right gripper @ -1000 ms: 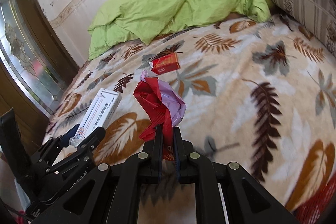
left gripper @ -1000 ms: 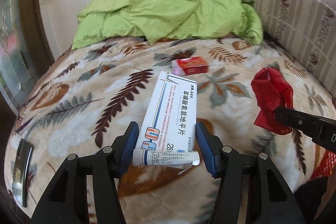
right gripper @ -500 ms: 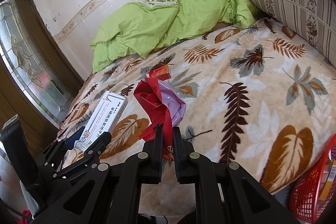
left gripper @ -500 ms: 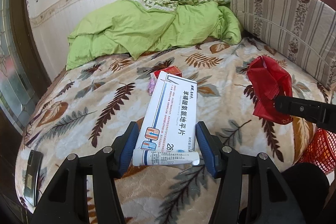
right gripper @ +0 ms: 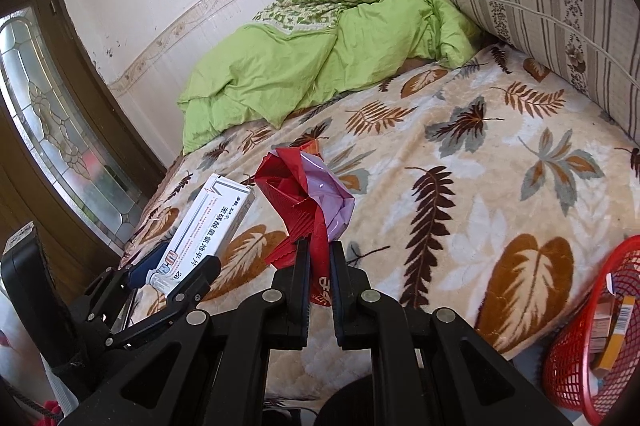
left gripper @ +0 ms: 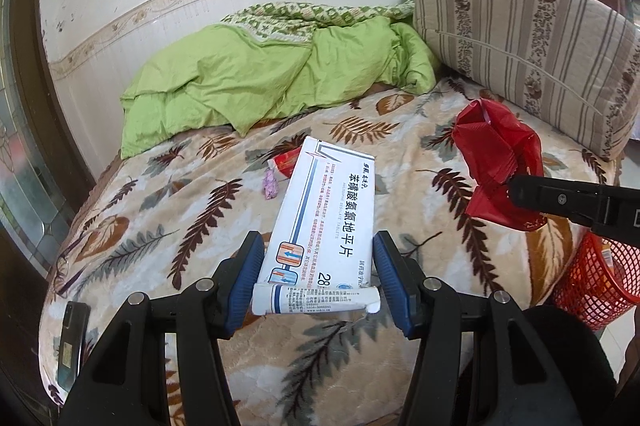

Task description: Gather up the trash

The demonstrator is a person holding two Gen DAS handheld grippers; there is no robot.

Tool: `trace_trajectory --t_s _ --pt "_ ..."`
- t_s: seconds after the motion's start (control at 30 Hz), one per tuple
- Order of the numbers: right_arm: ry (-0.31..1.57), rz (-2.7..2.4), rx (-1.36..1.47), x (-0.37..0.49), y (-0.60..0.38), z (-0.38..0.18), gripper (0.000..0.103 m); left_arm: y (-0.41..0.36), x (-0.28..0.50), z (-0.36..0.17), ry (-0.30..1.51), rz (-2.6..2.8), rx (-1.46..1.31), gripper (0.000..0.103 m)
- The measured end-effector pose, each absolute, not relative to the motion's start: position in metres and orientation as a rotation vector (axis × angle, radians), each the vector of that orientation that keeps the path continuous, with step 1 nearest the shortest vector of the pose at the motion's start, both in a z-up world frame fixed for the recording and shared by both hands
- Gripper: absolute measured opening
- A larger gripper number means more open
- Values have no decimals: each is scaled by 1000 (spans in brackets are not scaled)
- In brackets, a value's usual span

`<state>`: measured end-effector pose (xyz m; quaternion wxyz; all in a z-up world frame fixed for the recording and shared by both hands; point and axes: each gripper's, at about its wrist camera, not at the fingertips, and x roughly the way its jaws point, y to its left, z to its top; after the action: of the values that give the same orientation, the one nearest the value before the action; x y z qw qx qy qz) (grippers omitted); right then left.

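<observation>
My left gripper is shut on a white medicine box with a white tube lying across its near end, held above the leaf-patterned bed. The box also shows in the right wrist view. My right gripper is shut on a crumpled red and pink wrapper, seen from the left wrist view at the right. A red mesh basket with trash in it stands on the floor at the bed's right edge. A red packet and a small purple scrap lie on the bed.
A green duvet is heaped at the far end of the bed. A striped cushion stands along the right. A dark phone lies near the left bed edge. A glass-panelled wooden door is at the left.
Both grippers have pulled back and up from the bed with their loads. The bed's near edge and the red basket have come into view.
</observation>
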<state>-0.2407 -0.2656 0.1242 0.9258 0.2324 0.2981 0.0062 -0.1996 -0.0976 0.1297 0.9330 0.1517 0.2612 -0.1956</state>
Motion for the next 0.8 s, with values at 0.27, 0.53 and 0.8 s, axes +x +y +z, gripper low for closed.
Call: trace_trajectory --t_s 0.27,0.53,0.8 --pt "570 -24 513 -265 -288 132 9 -116 -219 141 507 -462 322 55" --pt "544 -114 558 -305 -329 132 9 -132 -223 150 533 -604 268 55" --pt "555 -225 603 -335 -371 119 9 -108 -176 129 751 -622 107 55"
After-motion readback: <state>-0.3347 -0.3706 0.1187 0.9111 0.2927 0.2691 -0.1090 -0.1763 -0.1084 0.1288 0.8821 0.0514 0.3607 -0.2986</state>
